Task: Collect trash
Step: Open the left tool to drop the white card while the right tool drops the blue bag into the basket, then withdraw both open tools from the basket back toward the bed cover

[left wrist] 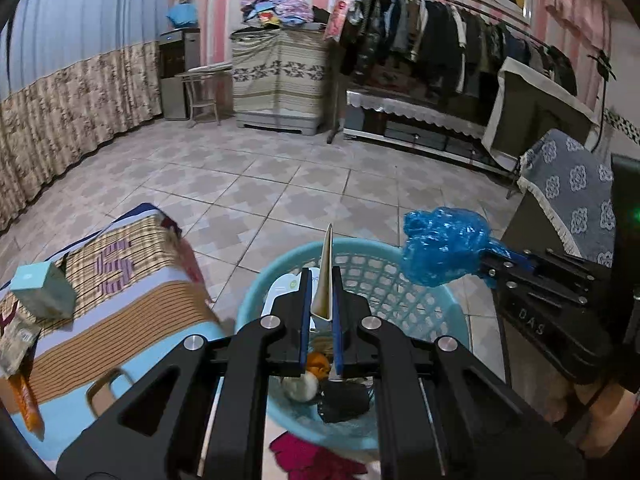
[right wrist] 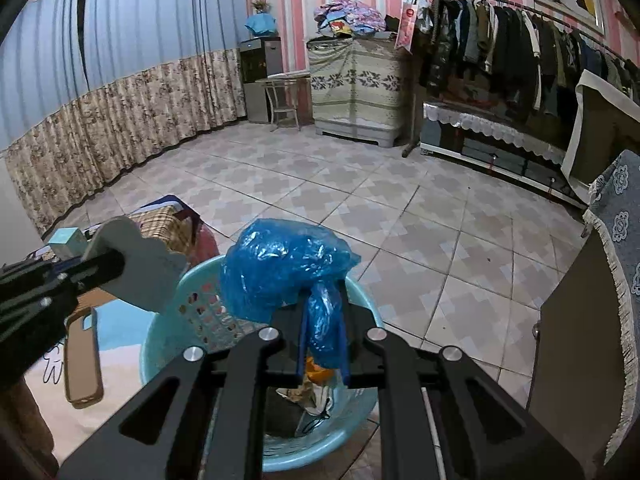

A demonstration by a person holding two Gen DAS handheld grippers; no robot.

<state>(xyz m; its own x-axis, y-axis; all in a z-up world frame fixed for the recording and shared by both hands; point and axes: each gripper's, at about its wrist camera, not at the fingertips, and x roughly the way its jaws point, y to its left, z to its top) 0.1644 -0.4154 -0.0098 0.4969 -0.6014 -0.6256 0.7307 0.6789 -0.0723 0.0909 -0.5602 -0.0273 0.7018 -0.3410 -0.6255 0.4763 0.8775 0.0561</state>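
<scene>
A light blue plastic basket (left wrist: 404,280) stands on the floor beside the bed and holds several pieces of trash, among them an orange peel (left wrist: 316,362) and a dark wrapper. My left gripper (left wrist: 322,280) is shut on a flat grey piece of card (left wrist: 326,276), held edge-on above the basket. My right gripper (right wrist: 322,292) is shut on a crumpled blue plastic bag (right wrist: 280,264), also above the basket (right wrist: 360,296). The bag shows in the left wrist view (left wrist: 440,246) at the right. The card shows in the right wrist view (right wrist: 140,268) at the left.
A bed with a striped mat (left wrist: 132,280) lies at the left, with a teal box (left wrist: 44,290), wrappers and a brown phone case (right wrist: 82,356) on it. A cabinet with a patterned cloth (left wrist: 568,200) stands at the right. Tiled floor (left wrist: 280,176), clothes rack (left wrist: 460,36) beyond.
</scene>
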